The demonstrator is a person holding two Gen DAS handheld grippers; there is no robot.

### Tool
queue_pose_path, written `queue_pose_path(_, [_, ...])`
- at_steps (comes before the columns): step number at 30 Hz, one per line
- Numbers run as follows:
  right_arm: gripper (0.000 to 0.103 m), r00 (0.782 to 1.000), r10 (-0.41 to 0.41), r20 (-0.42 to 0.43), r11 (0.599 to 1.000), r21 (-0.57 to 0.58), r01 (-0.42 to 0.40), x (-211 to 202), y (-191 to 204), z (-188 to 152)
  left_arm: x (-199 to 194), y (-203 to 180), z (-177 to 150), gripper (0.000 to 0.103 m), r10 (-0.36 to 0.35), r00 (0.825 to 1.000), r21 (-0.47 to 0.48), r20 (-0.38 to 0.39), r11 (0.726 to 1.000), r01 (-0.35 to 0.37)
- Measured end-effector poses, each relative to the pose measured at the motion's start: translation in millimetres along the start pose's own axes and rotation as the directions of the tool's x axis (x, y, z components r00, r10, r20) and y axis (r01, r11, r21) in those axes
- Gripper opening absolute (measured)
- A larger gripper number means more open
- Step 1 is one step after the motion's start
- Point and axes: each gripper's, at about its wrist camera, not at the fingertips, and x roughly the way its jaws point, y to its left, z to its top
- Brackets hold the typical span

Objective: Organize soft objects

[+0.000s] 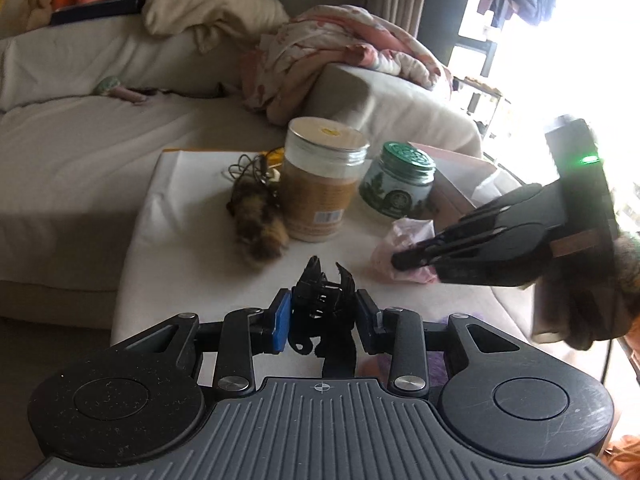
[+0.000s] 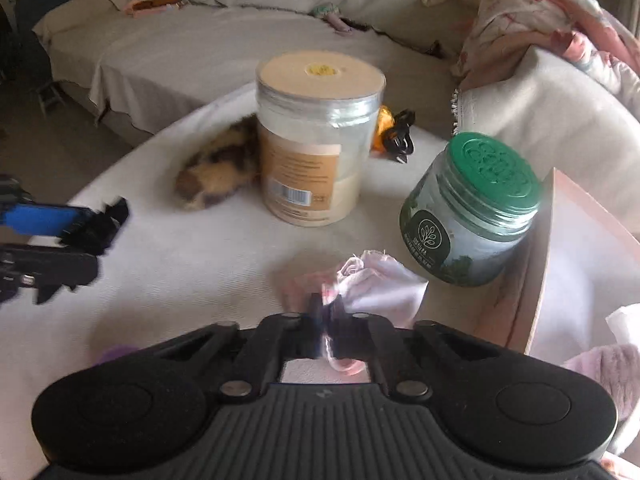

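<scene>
Pinching pink cloth (image 2: 372,284), right fingers (image 2: 326,312) closed.

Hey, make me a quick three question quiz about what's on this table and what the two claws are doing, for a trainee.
1. True or false: the right claw is shut on the pale pink cloth.
2. What is clamped in the left claw? A) the furry brown toy B) a black hair clip C) the green-lidded jar
3. Fill in: the furry brown toy lies right beside the tall ____ with the beige lid.

Key
1. True; cloth bunches out between its closed fingers.
2. B; the toy and the green-lidded jar sit on the white table cover, untouched.
3. Jar.
</scene>
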Motion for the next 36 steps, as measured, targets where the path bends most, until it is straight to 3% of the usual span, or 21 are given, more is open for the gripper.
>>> queue_pose_path(8, [0.002,0.987,0.033,0.160,0.999,0.018,-0.037,-102.8,-11.1,-51.3,-12.9,-49.3,-2.2,0.038,-0.095,0.995,0.065,-0.014,0.993,0.095])
queue_pose_path(14, [0.002,0.972,-0.081,0.221,0.992,0.117,0.056,-162.1,-43.0,-124.3,-7.4,-125.9,-4.0,0.038,-0.217,0.971,0.201,-0.102,0.951,0.234])
queue_pose_path(19, [0.002,0.951,-0.197,0.239,0.960,0.244,0.138,-193.9,-65.3,-185.4,16.5,-184.4,15.1,0.038,-0.221,0.963,0.265,-0.152,0.930,0.255])
queue_pose_path(22, [0.002,0.937,-0.227,0.264,0.944,0.297,0.145,-203.1,-77.5,-206.5,31.4,-205.1,41.7,0.038,-0.225,0.964,0.265,-0.144,0.929,0.257])
queue_pose_path(26, [0.002,0.928,-0.244,0.283,0.931,0.334,0.144,-202.3,-96.4,-212.0,52.3,-220.5,94.7,0.038,-0.213,0.976,0.260,-0.047,0.941,0.218])
queue_pose_path(30, [0.002,0.932,-0.230,0.280,0.925,0.360,0.121,-191.1,-104.7,-213.8,84.3,-219.8,142.3,0.039,-0.261,0.963,0.199,0.064,0.949,0.244])
queue_pose_path(33, [0.002,0.943,-0.208,0.261,0.921,0.377,0.099,-177.6,-107.4,-216.6,135.3,-214.7,149.2,0.039,-0.242,0.968,0.114,-0.059,0.962,0.248])
queue_pose_path(36, [0.002,0.952,-0.201,0.231,0.918,0.384,0.101,-166.2,-110.1,-218.8,161.8,-198.4,134.5,0.039,-0.262,0.963,0.056,-0.066,0.962,0.266])
